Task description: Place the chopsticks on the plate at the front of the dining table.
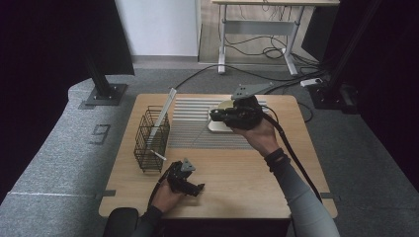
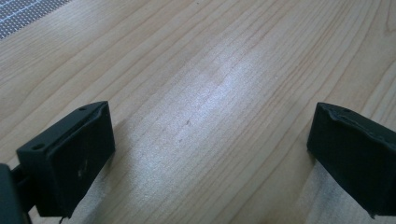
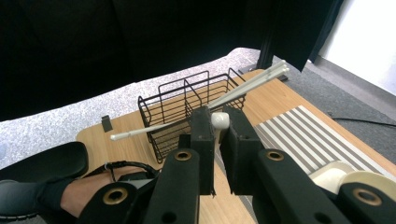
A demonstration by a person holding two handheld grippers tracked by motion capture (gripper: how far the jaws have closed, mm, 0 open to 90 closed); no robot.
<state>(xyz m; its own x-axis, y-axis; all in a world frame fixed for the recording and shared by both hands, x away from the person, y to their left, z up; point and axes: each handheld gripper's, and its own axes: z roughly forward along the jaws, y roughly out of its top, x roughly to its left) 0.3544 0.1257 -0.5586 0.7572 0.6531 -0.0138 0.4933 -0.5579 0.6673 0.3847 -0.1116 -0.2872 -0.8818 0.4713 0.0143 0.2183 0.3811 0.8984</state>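
Black fingers of the right gripper (image 3: 215,140) stand nearly together around a small rounded cream-white piece (image 3: 220,121), clamped just below their tips; what this piece belongs to is hard to make out, since the fingers cover the rest of it. In the high view the right gripper (image 1: 217,116) hangs above the far middle of the counter, and its body hides most of a pale cream dish (image 1: 221,126) that lies on a grey-and-white striped mat (image 1: 195,129); in the right gripper view that dish is cut off at the lower right corner. The black wire basket with compartments (image 1: 151,139) stands at the counter's left part, with long white sticks (image 1: 163,114) leaning out of it; how many sticks there are cannot be told from above. The left gripper (image 1: 193,188) rests low at the near edge, its fingers (image 2: 70,158) wide apart with bare wood between them, holding nothing. The light wooden counter (image 1: 237,173) shows a soft glare on its grain. Around it lies speckled grey carpet, with black curtains at both sides, black stand feet, trailing cables and a light desk frame at the back wall.
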